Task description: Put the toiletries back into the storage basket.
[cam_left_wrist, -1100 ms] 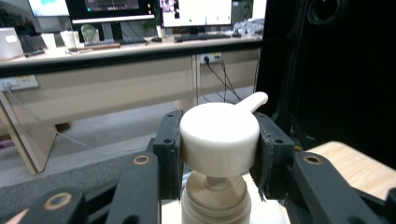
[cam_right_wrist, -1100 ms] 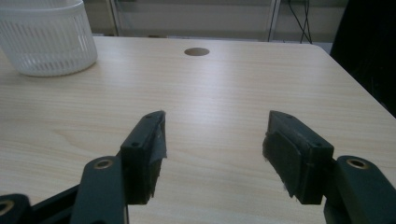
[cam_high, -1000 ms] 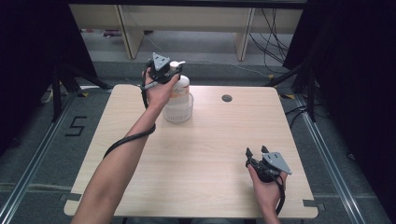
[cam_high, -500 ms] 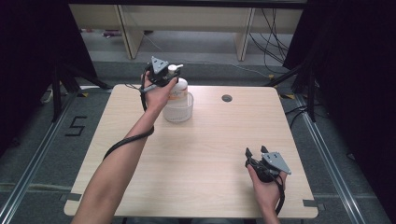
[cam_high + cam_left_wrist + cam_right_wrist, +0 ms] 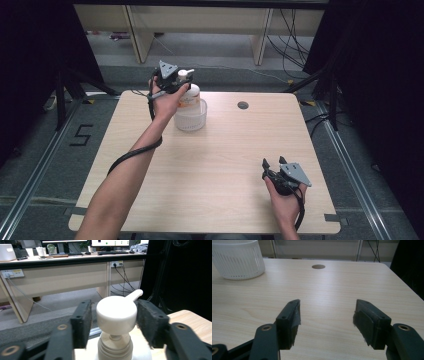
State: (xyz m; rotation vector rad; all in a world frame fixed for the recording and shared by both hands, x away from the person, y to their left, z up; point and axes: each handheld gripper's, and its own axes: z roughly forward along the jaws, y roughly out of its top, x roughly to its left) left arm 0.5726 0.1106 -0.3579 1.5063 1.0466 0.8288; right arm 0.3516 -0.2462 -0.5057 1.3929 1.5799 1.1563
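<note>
A white pump bottle stands upright in a white ribbed basket at the table's far left. My left gripper is level with its top, and the round pump head sits between the jaws. Those jaws have just been opening: there is a gap on the left side, and the right pad lies close beside the head, so the gripper is open. My right gripper rests low over the front right of the table. It is open with nothing between its fingers, only bare wood.
The light wooden table has a small round cable hole at the back right of centre. The basket lies far ahead of the right gripper. Desk legs and cables stand on the floor beyond the far edge.
The left gripper's jaws have opened away from the pump head. Both hands and the bottle have kept their places.
</note>
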